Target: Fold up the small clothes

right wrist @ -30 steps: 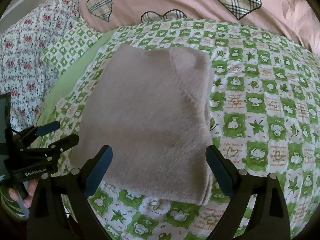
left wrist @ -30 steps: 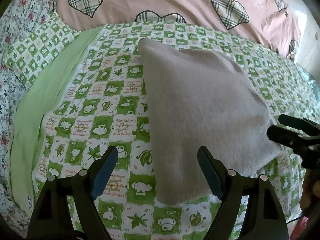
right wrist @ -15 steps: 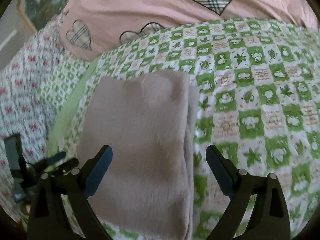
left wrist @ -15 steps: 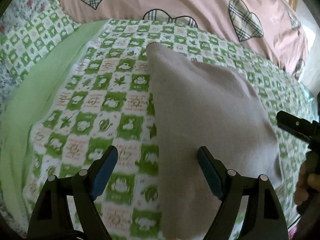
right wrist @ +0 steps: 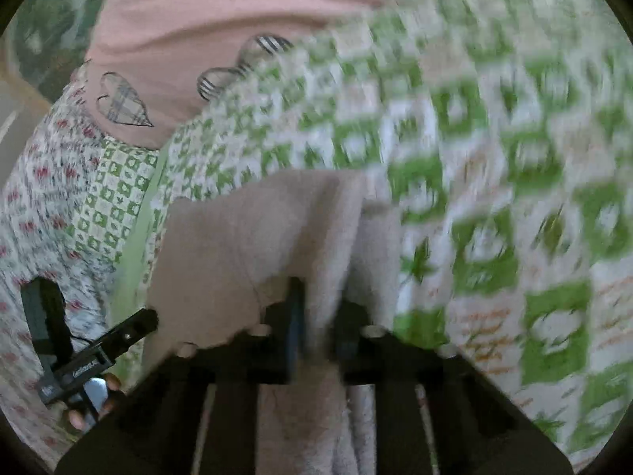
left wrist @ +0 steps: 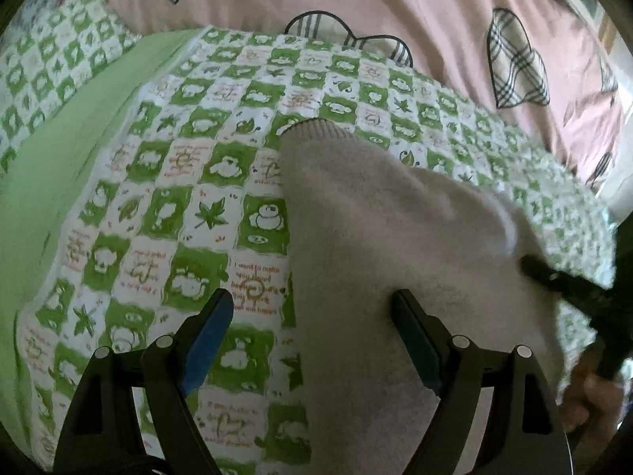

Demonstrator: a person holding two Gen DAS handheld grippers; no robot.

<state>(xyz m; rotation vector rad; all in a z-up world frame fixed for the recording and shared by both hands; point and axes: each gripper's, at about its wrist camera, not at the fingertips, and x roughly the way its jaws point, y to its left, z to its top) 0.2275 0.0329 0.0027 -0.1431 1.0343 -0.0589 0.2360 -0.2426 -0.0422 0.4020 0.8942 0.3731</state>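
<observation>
A folded beige fuzzy garment [left wrist: 395,237] lies on the green checked sheet [left wrist: 190,206]. My left gripper [left wrist: 312,301] is open low over the garment's near left edge, with that edge between its blue pads [left wrist: 205,332] and nothing pressed. The right gripper [left wrist: 554,277] comes in from the right onto the cloth. In the blurred right wrist view the garment [right wrist: 257,237] bunches up at my right gripper [right wrist: 316,316], whose jaws are closing and pinch a fold of the garment's right edge. The left gripper [right wrist: 130,328] shows at the lower left.
A pink quilt with plaid hearts [left wrist: 395,12] rises behind the sheet. A plain green strip [left wrist: 59,182] runs along its left side, with floral bedding [right wrist: 35,206] beyond. A person's hand [left wrist: 585,396] holds the right gripper; another hand [right wrist: 91,407] holds the left.
Both grippers came closer to the garment and lower. The right jaws went from wide open to closed on a fold of the garment's right edge, and that view rolled.
</observation>
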